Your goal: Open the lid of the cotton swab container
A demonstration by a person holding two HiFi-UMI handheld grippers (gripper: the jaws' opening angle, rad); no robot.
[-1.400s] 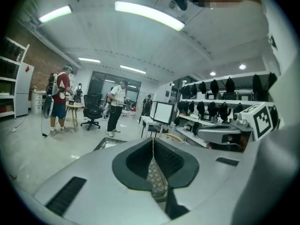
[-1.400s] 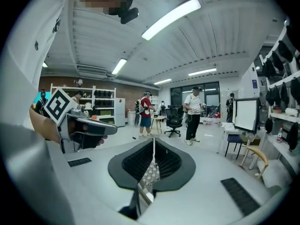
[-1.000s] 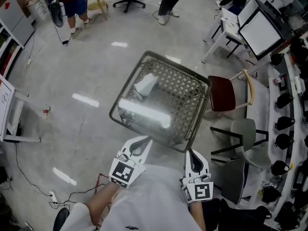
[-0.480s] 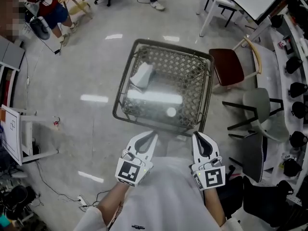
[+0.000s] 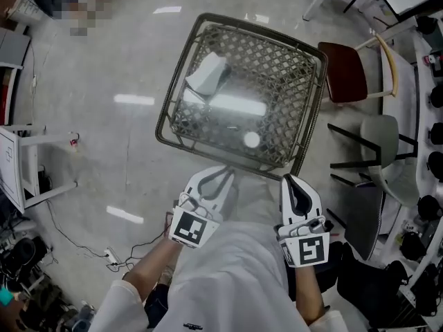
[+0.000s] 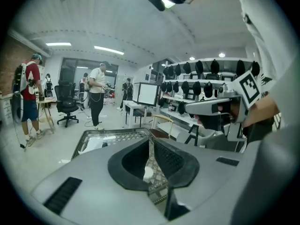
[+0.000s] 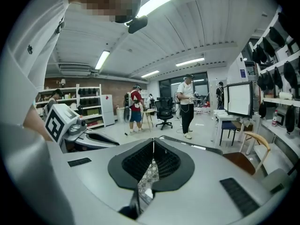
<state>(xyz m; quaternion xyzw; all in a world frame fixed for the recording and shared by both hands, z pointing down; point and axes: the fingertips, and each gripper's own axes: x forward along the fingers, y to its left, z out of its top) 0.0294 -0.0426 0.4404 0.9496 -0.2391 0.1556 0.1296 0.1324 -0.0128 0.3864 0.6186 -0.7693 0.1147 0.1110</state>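
A glass-topped table with a woven lattice under the glass stands in front of me. A small round white container sits on it toward the near side; it shows as a white spot past the left jaws and as a white spot past the right jaws. My left gripper hovers at the table's near edge, shut and empty. My right gripper is beside it at the near right corner, also shut with nothing between its jaws. Neither touches the container.
A white box-like pack lies at the table's far left. A brown-seated chair and a grey chair stand right of the table. A white stand and floor cables are at left. People stand in the background.
Both grippers have come down and forward to the table's near edge, staying shut. The head view has tilted, so the table now sits higher and closer in the picture.
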